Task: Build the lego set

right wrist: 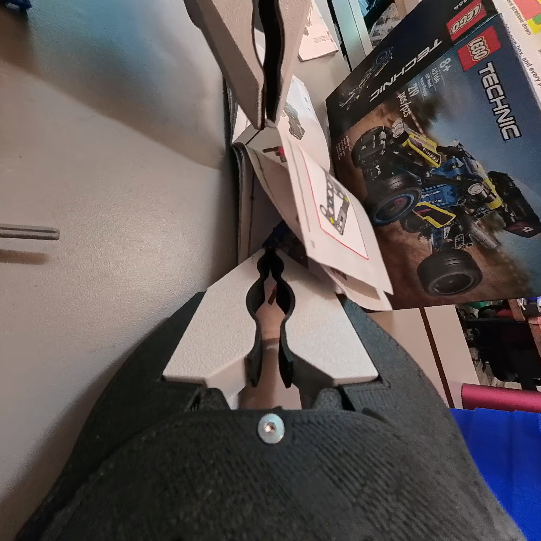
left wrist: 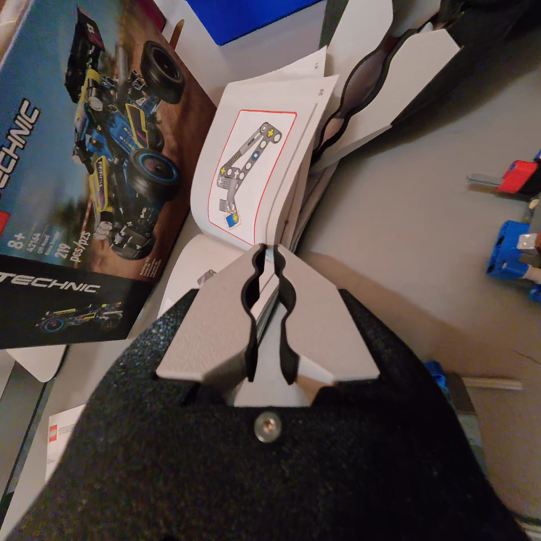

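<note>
Left wrist view: left gripper (left wrist: 270, 248) pinched together on the lower edge of the instruction booklet (left wrist: 257, 164), at its open pages near the spine; booklet fanned open, one page curling upward, showing a red-bordered panel with a grey beam-and-shock assembly drawing; right gripper (left wrist: 330, 140) at the far edge of the pages, closed on several sheets there; set box (left wrist: 87, 146) lying flat just left of the booklet, printed with a blue-and-yellow buggy; small built sub-assembly in blue and red (left wrist: 510, 222) well apart at the right on the grey table (left wrist: 395, 234); blue bin (left wrist: 248, 17) beyond.

Judged progress: early to middle; only a small sub-assembly visible; bulk of the model not yet built; current work appears to be page turning rather than assembly.

Right wrist view: right gripper (right wrist: 270, 253) with tips together, apparently nipping a page edge beneath the booklet (right wrist: 330, 210), contact partly hidden; left gripper (right wrist: 269, 120) above, shut on the paper; booklet leaning against the set box (right wrist: 439, 175); loose grey axle (right wrist: 29, 233) alone on the table (right wrist: 117, 175), well apart at the left; pages thin and floppy, judged prone to slipping or creasing.
</note>
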Motion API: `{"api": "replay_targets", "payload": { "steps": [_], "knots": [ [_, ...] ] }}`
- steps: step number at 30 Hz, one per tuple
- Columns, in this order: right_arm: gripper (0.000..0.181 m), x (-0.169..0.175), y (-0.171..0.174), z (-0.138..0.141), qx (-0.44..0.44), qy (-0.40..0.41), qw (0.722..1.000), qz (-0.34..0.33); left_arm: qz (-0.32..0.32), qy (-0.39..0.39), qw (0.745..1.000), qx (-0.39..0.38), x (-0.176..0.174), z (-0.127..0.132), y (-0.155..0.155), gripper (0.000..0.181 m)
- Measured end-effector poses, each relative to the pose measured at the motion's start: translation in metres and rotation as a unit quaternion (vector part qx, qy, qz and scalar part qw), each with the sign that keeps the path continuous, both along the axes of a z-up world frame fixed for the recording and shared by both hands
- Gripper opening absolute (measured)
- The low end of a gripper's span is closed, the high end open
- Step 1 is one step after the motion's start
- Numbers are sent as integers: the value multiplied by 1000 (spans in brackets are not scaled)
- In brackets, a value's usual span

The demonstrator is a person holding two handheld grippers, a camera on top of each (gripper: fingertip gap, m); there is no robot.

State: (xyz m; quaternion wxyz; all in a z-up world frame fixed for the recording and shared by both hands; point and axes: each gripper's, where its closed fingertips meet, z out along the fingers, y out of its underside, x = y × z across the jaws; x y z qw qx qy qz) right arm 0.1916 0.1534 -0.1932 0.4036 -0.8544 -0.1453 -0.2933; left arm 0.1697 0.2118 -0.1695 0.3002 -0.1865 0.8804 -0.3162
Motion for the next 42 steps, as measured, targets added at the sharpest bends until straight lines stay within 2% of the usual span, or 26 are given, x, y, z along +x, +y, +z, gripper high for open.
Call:
{"api": "replay_targets", "payload": {
  "steps": [14, 21, 34, 42],
  "knots": [
    [0, 0, 0, -1, -5, -4, 1000, 0, 21, -1, 1000, -20, 0, 1, 6, 2],
    [0, 0, 0, -1, -6, -5, 1000, 0, 97, -2, 993, -67, 6, 9, 28, 5],
    [0, 1, 0, -1, -3, -1, 1000, -4, 184, 109, 967, -136, 1, -28, 59, 0],
    [0, 1, 0, -2, -12, -9, 1000, -1, 211, 147, 956, -142, -17, -29, 72, 3]
  ]
}}
